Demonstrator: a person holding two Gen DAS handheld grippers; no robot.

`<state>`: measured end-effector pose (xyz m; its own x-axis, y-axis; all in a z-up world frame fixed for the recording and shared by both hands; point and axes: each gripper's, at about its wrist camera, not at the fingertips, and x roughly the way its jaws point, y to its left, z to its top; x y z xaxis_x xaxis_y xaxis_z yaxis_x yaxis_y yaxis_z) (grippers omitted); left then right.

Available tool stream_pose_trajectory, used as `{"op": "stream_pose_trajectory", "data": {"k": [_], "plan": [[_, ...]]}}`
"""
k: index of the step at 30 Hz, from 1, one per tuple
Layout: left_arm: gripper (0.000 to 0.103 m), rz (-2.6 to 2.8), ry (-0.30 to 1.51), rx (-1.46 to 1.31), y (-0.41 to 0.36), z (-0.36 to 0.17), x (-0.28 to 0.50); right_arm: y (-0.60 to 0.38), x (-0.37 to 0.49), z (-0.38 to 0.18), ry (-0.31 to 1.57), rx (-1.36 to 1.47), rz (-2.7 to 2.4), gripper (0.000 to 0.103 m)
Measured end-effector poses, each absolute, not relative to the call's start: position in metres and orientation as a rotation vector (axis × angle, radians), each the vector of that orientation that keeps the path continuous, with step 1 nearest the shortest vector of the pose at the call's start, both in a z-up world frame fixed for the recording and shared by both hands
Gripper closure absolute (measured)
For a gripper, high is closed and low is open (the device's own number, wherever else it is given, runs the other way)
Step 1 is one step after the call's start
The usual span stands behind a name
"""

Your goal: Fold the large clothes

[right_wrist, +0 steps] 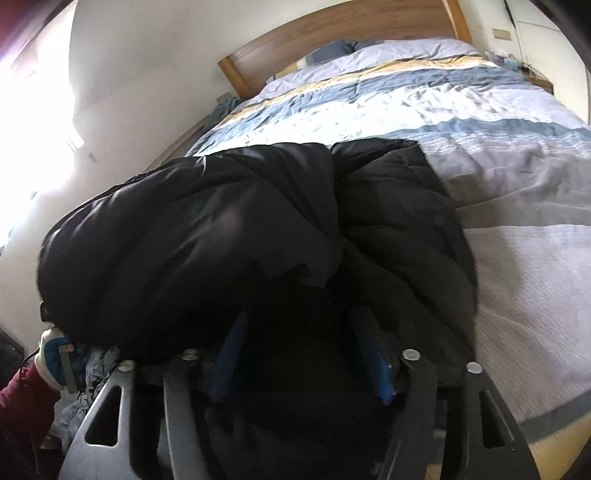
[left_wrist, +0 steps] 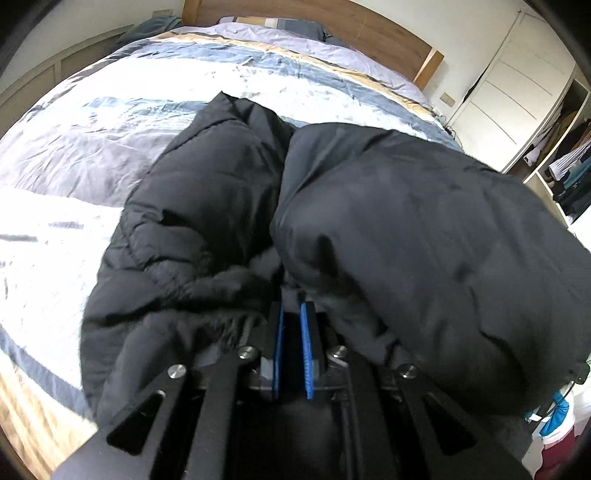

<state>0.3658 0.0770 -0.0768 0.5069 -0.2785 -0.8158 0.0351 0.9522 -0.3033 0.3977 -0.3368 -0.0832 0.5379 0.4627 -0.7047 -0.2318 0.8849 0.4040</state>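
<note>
Home bedroom. Double bed (left_wrist: 110,155) with striped blue/yellow/white duvet (right_wrist: 406,99), wooden headboard (right_wrist: 332,33), pillows (left_wrist: 280,26) at the head. White wardrobe (left_wrist: 517,85) on one side, clothes hanging in its open section (left_wrist: 572,158).
</note>
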Motion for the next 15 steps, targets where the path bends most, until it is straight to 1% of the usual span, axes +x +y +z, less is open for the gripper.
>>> {"op": "stream_pose_trajectory", "data": {"k": [4,6,10,14,15], "plan": [[0.083,-0.195,1.009,-0.274,0.098,-0.056,0.345,-0.353,0.382,-0.067,0.913,0.253,0.37,0.039],[0.076,-0.186,0.986,-0.274,0.113,-0.043,0.336,-0.361,0.377,-0.055,0.895,0.246,0.353,0.039],[0.073,-0.175,0.923,-0.261,0.129,-0.012,0.332,-0.364,0.38,-0.021,0.83,0.223,0.348,0.036],[0.064,-0.21,0.865,-0.288,0.12,0.017,0.348,-0.347,0.399,0.006,0.769,0.224,0.398,0.035],[0.064,-0.221,0.859,-0.291,0.115,0.021,0.354,-0.341,0.404,0.011,0.761,0.226,0.416,0.033]]}}
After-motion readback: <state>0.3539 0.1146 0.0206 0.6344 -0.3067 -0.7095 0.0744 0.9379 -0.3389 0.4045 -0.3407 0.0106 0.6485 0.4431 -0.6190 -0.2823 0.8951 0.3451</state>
